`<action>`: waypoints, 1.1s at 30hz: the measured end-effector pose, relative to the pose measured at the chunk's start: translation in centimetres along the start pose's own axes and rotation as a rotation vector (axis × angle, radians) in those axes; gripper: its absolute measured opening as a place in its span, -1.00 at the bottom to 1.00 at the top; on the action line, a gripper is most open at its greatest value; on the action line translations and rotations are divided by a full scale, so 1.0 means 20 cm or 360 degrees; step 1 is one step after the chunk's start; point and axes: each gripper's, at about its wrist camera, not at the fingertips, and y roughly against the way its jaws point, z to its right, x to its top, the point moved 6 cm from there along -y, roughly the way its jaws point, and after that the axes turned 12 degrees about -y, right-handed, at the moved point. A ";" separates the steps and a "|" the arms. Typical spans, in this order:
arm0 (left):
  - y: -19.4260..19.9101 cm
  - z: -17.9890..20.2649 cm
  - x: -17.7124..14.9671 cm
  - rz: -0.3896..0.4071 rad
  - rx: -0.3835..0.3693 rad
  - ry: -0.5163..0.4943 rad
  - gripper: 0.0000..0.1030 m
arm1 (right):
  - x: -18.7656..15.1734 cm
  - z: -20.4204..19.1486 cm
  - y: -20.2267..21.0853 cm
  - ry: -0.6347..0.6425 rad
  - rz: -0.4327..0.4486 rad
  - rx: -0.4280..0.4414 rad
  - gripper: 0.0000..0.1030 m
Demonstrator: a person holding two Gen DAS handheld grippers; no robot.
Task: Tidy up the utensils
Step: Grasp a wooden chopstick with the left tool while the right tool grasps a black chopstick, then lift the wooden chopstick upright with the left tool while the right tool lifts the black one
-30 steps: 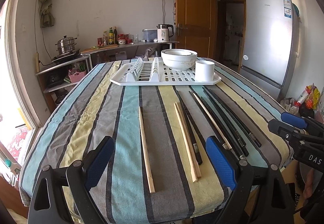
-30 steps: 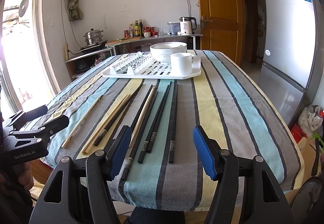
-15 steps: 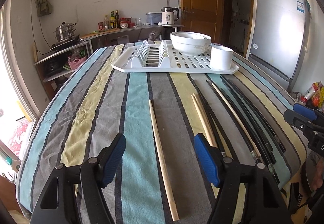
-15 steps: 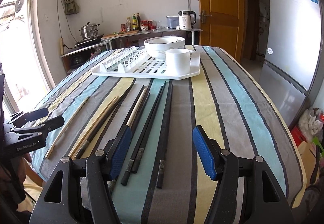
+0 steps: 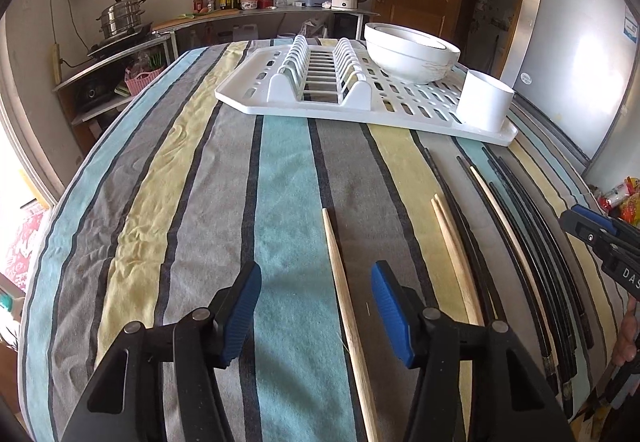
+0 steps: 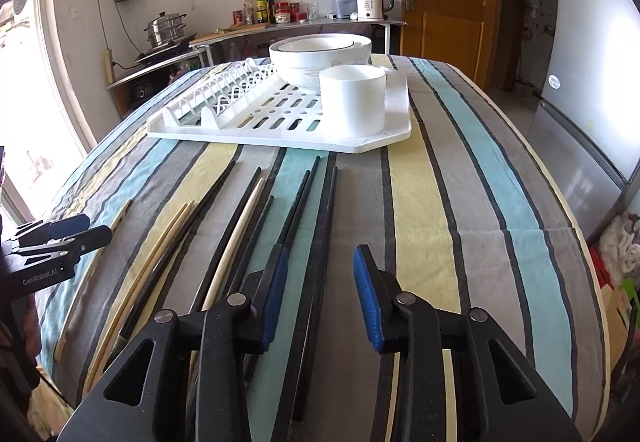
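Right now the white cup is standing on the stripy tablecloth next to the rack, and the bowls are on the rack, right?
Not quite. The white cup isn't on the stripy tablecloth; it stands on the white rack itself, at its corner, just in front of the bowls. The right wrist view shows this best. The bowls are indeed on the rack.

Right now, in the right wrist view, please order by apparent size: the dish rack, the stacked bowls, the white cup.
1. dish rack, clearly largest.
2. stacked bowls and white cup: alike; the cup stands nearer the camera, so unranked.
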 end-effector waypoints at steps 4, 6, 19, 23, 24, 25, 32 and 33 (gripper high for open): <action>-0.03 0.01 0.02 -0.0006 -0.0015 -0.0024 -0.07 | 0.05 0.01 -0.10 0.0022 -0.0079 -0.0029 -0.52; -0.03 0.01 0.03 -0.0012 -0.0018 -0.0033 -0.10 | 0.07 0.01 -0.14 0.0045 -0.0118 -0.0031 -0.52; -0.07 0.05 0.09 -0.0041 0.0004 -0.0125 -0.55 | 0.16 -0.03 -0.33 0.0126 -0.0256 -0.0046 -0.58; -0.08 0.07 0.10 -0.0040 -0.0001 -0.0146 -0.64 | 0.19 -0.03 -0.35 0.0132 -0.0285 -0.0038 -0.60; -0.08 0.07 0.10 -0.0040 -0.0001 -0.0150 -0.66 | 0.20 -0.03 -0.36 0.0132 -0.0291 -0.0037 -0.61; -0.08 0.07 0.10 -0.0039 -0.0006 -0.0152 -0.70 | 0.20 -0.03 -0.36 0.0132 -0.0295 -0.0038 -0.66; -0.09 0.07 0.11 -0.0038 -0.0010 -0.0149 -0.88 | 0.21 -0.01 -0.37 0.0106 -0.0306 -0.0013 -0.89; -0.09 0.06 0.11 -0.0041 -0.0012 -0.0150 -0.88 | 0.21 -0.01 -0.37 0.0095 -0.0307 -0.0006 -0.89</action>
